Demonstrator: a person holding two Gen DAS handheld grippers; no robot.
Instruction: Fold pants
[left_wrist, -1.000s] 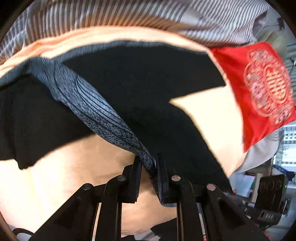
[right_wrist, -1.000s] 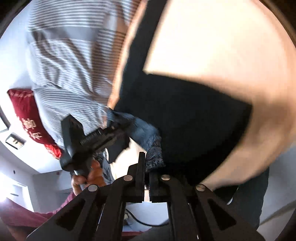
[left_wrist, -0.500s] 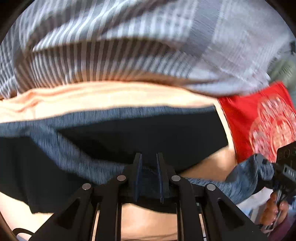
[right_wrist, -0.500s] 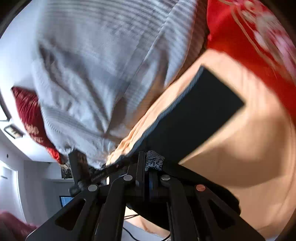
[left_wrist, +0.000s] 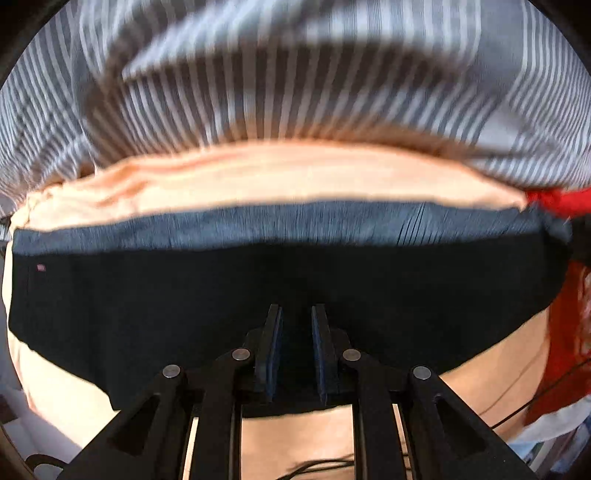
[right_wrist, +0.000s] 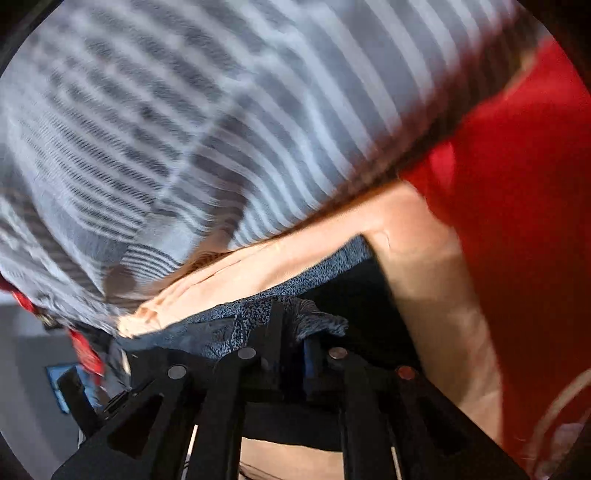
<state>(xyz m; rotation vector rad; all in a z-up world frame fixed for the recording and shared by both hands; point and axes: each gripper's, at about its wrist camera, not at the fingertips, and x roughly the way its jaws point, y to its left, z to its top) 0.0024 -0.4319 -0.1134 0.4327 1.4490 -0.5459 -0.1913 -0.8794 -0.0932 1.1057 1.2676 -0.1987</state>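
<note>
Left wrist view: left tongs (left_wrist: 295, 332) parted at lower centre, above pants (left_wrist: 258, 295) spread flat across mid-frame on peach sheet (left_wrist: 258, 177); striped quilt (left_wrist: 295, 74) along top. Right wrist view: right tongs (right_wrist: 291, 332) at lower centre, clamped on bunched waistband (right_wrist: 317, 321); red pillow (right_wrist: 517, 184) at right.

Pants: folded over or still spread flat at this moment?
Folded over. The pants lie as one dark band on the peach sheet, grey waistband along the far edge.
</note>
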